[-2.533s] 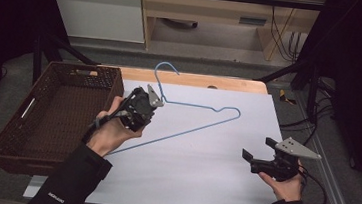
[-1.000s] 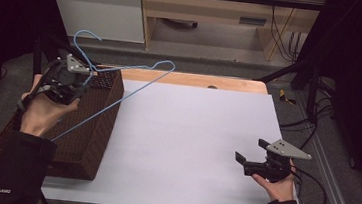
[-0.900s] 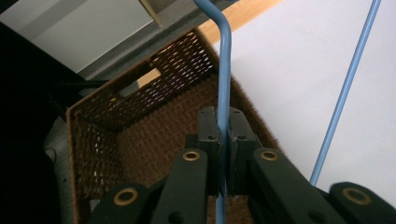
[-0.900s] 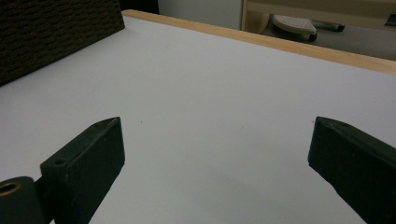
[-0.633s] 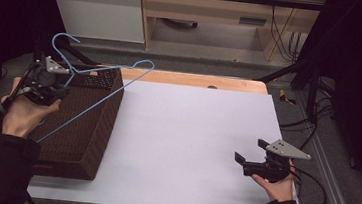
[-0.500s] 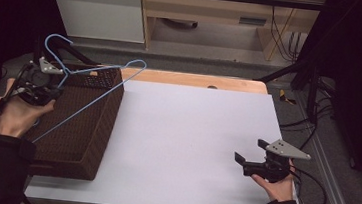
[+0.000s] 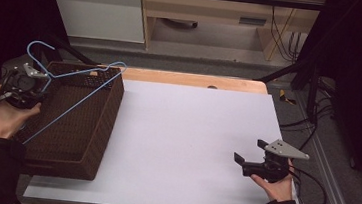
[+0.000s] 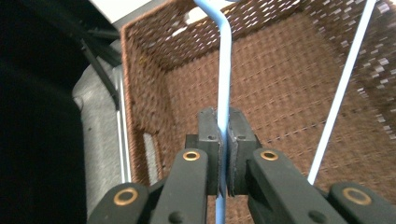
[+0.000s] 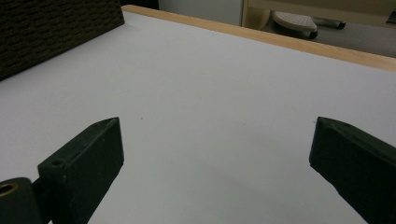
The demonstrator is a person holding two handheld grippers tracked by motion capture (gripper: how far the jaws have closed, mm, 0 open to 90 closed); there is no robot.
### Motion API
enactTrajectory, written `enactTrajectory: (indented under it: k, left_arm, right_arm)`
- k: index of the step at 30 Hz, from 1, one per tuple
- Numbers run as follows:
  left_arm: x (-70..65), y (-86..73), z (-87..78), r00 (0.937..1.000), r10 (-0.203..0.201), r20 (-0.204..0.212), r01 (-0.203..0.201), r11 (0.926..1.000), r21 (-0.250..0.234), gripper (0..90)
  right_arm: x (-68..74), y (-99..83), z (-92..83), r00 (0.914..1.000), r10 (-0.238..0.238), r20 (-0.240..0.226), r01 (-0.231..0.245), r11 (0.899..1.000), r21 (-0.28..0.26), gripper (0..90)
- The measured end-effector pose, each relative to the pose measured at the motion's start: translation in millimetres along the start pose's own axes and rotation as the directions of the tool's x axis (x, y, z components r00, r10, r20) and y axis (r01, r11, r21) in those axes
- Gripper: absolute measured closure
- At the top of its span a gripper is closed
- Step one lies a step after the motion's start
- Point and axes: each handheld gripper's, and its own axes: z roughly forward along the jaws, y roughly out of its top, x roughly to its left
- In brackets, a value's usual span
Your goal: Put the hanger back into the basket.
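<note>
Jaws of the left gripper (image 8: 223, 140) are clamped tight on the wire of a blue hanger (image 8: 225, 84), w/ the wire running straight up between the pads; no gap is left beside it. In the high view the left gripper (image 7: 26, 84) is held at the far left, just outside the basket's left rim, and the hanger (image 7: 77, 84) is carried tilted above the basket (image 7: 104, 124), its hook up by the gripper, its far corner over the basket's right rim near the back. Whether the hanger's low end touches the basket can't be told.

Right gripper (image 7: 243, 163) is held wide open, nothing between the jaws; in the right gripper view its two black jaws stand far apart over the bare white table top (image 9: 210, 116), just above it or resting on it, can't be told which.

Edges & room: the basket sits at the table's left edge, partly overhanging it. A wooden strip (image 7: 196, 80) runs along the table's far edge. Between the basket and the right gripper the white top (image 7: 186, 132) lies open. The right gripper is near the front right corner, well apart from the basket.

Count: 1 hanger, 1 basket, 2 grippers, 2 hands.
</note>
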Motion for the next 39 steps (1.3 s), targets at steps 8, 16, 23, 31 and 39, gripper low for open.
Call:
enactTrajectory:
  k: [8,16,23,31,39]
  left_arm:
    - [9.5,-10.5,17.9,0.9993,-0.027,-0.025,0.028,0.9979,0.058,86.7]
    - [8.6,-20.2,38.5,0.9977,-0.035,-0.057,0.041,0.9931,0.11,86.7]
    - [6.5,-31.9,55.2,0.9973,-0.05,-0.054,0.058,0.9853,0.16,86.7]
    - [-4.8,-39.8,73.7,0.9979,-0.064,0.006,0.061,0.9769,0.205,86.2]
    - [-6.2,-44.5,69.0,0.9956,-0.083,0.044,0.074,0.9823,0.172,78.9]
  right_arm:
    - [0.0,0.0,0.0,1.0,-0.001,0.0,0.001,1.0,0.001,3.6]
    - [-0.2,0.0,-0.3,1.0,-0.003,0.002,0.003,1.0,0.0,3.6]
    - [-0.1,0.0,-0.4,1.0,-0.002,0.002,0.002,1.0,-0.001,3.6]
    - [0.3,-0.4,0.4,1.0,-0.006,0.002,0.006,1.0,0.001,3.5]
    - [0.4,-0.4,0.0,1.0,-0.004,0.002,0.004,1.0,0.001,3.5]
